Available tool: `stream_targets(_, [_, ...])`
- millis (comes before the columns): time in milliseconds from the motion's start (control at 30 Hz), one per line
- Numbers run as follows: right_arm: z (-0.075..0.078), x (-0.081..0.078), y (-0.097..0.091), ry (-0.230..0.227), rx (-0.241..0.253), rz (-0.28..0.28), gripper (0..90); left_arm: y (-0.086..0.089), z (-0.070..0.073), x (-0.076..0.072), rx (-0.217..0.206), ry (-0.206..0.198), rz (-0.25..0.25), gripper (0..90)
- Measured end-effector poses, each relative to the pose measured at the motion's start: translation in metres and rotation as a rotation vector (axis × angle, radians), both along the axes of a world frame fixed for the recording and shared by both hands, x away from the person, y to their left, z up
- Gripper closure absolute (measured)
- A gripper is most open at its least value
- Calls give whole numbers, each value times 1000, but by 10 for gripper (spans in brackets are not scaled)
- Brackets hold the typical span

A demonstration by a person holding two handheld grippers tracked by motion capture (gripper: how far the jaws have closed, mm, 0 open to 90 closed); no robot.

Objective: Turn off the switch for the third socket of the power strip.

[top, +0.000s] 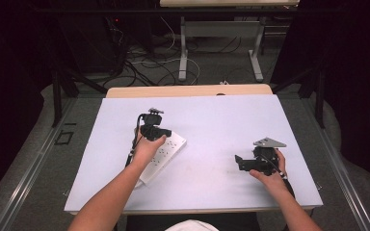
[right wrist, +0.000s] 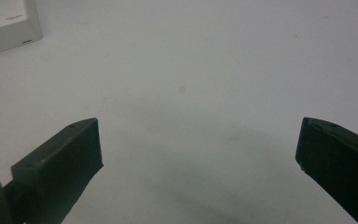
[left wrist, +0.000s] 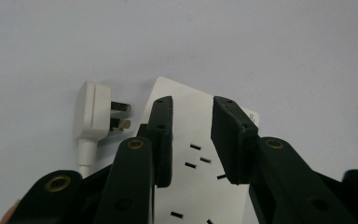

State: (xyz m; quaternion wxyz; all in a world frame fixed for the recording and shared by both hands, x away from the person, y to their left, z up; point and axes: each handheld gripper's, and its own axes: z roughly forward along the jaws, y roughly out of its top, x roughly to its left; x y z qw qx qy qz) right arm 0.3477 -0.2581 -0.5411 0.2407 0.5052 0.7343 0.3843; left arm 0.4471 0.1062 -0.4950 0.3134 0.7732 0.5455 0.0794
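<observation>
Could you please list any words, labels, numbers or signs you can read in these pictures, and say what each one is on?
No text can be read.
Small grey print on the corner of the white power strip, right gripper view: too small and blurred to read.
A faint mark on the power strip's far corner, behind the left hand-held gripper, left gripper view: unreadable.
The white plug beside the strip: no visible lettering.

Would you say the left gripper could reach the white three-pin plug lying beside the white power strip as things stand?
Probably yes. The left gripper hovers over the white power strip with its jaws apart and nothing between them, and the white three-pin plug lies uncovered just beside it.
</observation>
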Motion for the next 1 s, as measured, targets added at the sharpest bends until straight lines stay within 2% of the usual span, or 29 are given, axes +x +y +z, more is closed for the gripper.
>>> stream_targets(233, [0,0,0,0,0,0,0,0,3,-4,1,-8,-25,642])
stream_targets(500, [0,0,0,-1,-2,0,0,0,7,-9,-20,-12,-39,588])
stream_targets(533, [0,0,0,-1,-2,0,0,1,8,-10,-11,-14,-46,588])
stream_targets(1000, [0,0,0,-2,-1,3,0,-1,13,-24,-47,-23,-75,515])
